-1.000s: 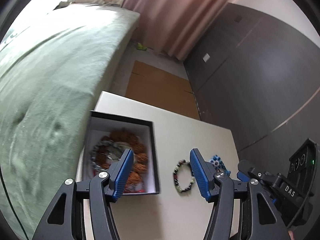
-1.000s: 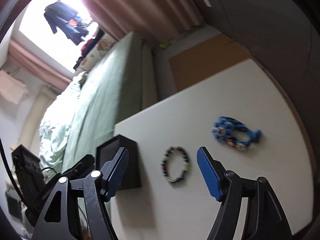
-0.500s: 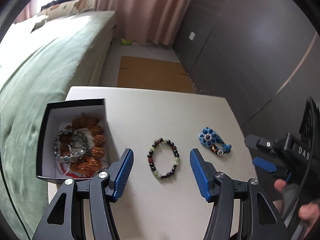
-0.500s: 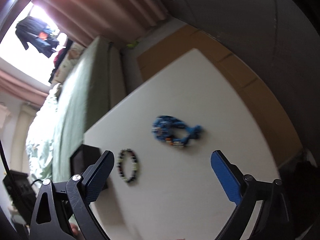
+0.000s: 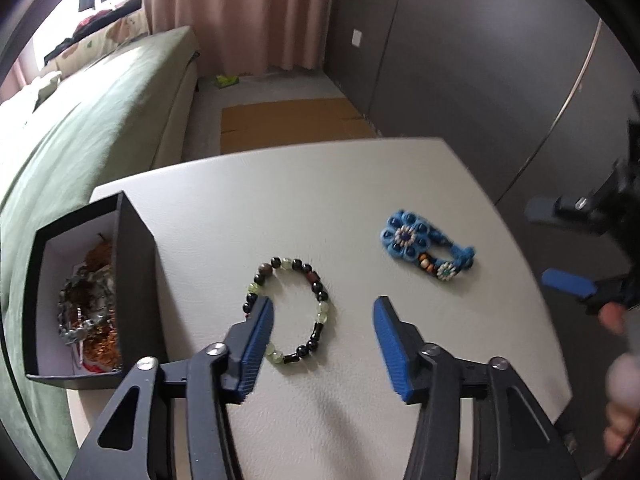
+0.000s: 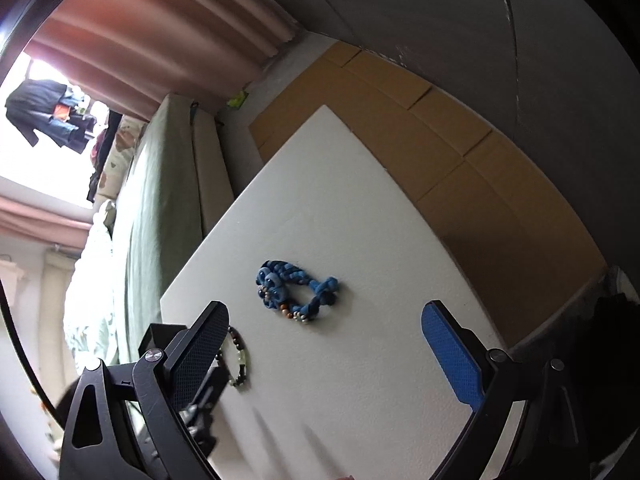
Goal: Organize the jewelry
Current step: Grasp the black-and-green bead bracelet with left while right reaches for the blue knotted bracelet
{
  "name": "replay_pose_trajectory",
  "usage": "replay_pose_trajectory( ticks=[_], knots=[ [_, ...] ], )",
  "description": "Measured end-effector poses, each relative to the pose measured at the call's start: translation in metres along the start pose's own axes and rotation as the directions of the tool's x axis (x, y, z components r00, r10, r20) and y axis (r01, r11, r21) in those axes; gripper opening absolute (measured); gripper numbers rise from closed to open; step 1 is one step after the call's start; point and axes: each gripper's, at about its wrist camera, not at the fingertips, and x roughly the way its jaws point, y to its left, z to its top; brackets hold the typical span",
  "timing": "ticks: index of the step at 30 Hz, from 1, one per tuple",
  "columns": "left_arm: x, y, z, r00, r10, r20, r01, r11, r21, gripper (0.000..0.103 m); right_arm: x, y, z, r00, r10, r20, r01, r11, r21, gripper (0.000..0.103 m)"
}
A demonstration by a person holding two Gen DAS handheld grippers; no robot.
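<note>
Left wrist view: we note left gripper (image 5: 323, 334) lowered over beaded bracelet (image 5: 289, 309) mid-table, jaws closing, not yet pinching; right gripper (image 6: 326, 354) spread wide toward blue bracelet (image 6: 295, 294). Pickups imminent, we judge.

Daylight from blown-out window (image 6: 44, 92) at upper left; room otherwise dim. Soft shadows on counter (image 5: 320, 184). Strong fisheye bending, dark vignette corners. Right edge motion-blurred.

Worktop (image 5: 320, 184) layout, left wrist view — box (image 5: 136, 264) at left edge, beaded bracelet (image 5: 292, 308) centre, woven bracelet (image 5: 428, 250) right of it — bed (image 5: 88, 120) beyond the box.
</note>
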Motion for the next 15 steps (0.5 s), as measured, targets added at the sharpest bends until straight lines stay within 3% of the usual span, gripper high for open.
replay_pose_trajectory(
  ticks=[7, 10, 11, 15],
  knots=[
    [0.025, 0.002, -0.007, 0.998, 0.042, -0.052, -0.04, 0.999, 0.036, 0.03, 0.004, 0.0, 0.001, 0.999, 0.031, -0.023, -0.031, 0.999, 0.011, 0.098],
    [0.023, 0.003, -0.007, 0.998, 0.05, -0.035, -0.049, 0.998, 0.036, 0.017, 0.004, 0.003, 0.0, 0.999, 0.036, -0.019, -0.036, 0.999, 0.001, 0.098],
    [0.023, 0.005, -0.007, 0.998, 0.051, -0.039, -0.05, 0.998, 0.029, 0.008, 0.004, 0.004, -0.001, 0.999, 0.035, -0.018, -0.035, 0.999, -0.006, 0.098],
    [0.018, 0.014, -0.005, 0.999, 0.031, -0.036, -0.031, 0.999, -0.018, 0.008, 0.012, 0.007, -0.003, 1.0, 0.006, -0.028, -0.007, 0.999, -0.035, 0.098]
  ],
)
